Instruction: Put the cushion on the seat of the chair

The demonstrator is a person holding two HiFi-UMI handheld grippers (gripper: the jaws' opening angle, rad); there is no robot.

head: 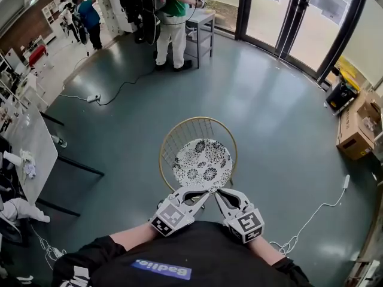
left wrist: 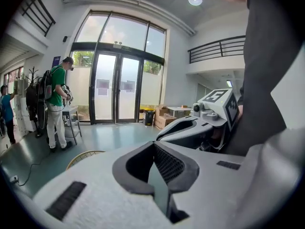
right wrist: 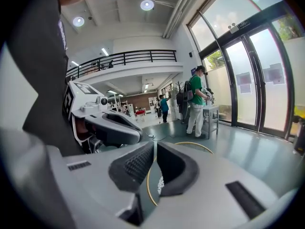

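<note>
A round white cushion [head: 202,163] with a black flower print lies on the seat of a round gold wire chair [head: 177,134] in the middle of the head view. Just in front of the chair's near rim, my left gripper [head: 206,196] and right gripper [head: 219,194] are held side by side, tips almost touching. Both are shut with nothing between the pads. In the left gripper view my left gripper [left wrist: 153,147] is shut, and the chair's rim [left wrist: 84,155] shows beyond it. Seen from its own camera, my right gripper [right wrist: 155,148] is shut above the chair's rim [right wrist: 191,145] and a sliver of cushion [right wrist: 159,185].
A white table [head: 33,145] with clutter stands at the left. Cardboard boxes [head: 355,131] sit at the right by the glass doors [head: 281,11]. Cables [head: 311,219] trail on the floor. Several people stand at a small table [head: 200,20] at the back.
</note>
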